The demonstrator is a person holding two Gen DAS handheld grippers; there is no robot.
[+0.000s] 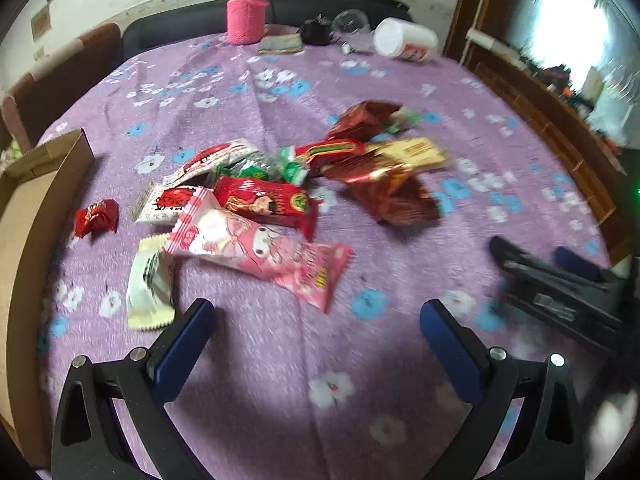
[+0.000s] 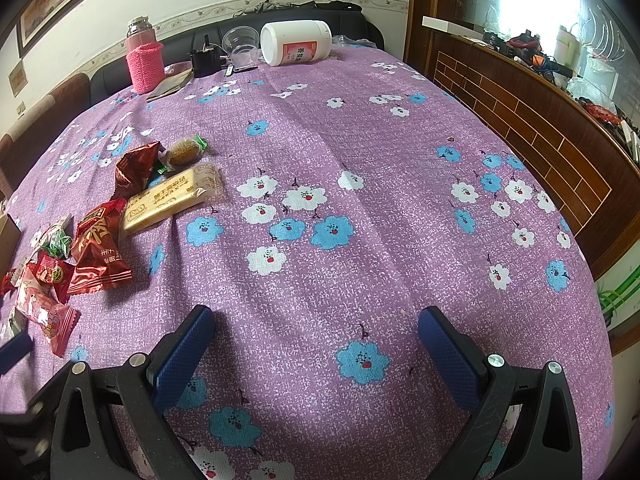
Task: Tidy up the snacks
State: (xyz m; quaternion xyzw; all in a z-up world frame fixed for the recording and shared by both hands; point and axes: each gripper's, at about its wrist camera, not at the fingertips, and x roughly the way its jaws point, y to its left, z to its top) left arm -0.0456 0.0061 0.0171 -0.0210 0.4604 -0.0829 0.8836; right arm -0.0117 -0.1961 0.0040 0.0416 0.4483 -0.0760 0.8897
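Left wrist view shows the cardboard box (image 1: 44, 184) at the left edge of the surface (image 1: 360, 80). The snacks (image 1: 256, 196) lie heaped near the middle. The left gripper (image 1: 316, 320) hangs over them, jaws spread wide and holding nothing. The right gripper (image 2: 316, 320) is the same. The packets overlap, so one grab might drag two. The small red candy (image 1: 96, 218) could slip out.

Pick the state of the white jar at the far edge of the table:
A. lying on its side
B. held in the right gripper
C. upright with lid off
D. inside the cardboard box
A: the white jar lies tipped over on the purple tablecloth, lid end facing left, beside the clear plastic cup.
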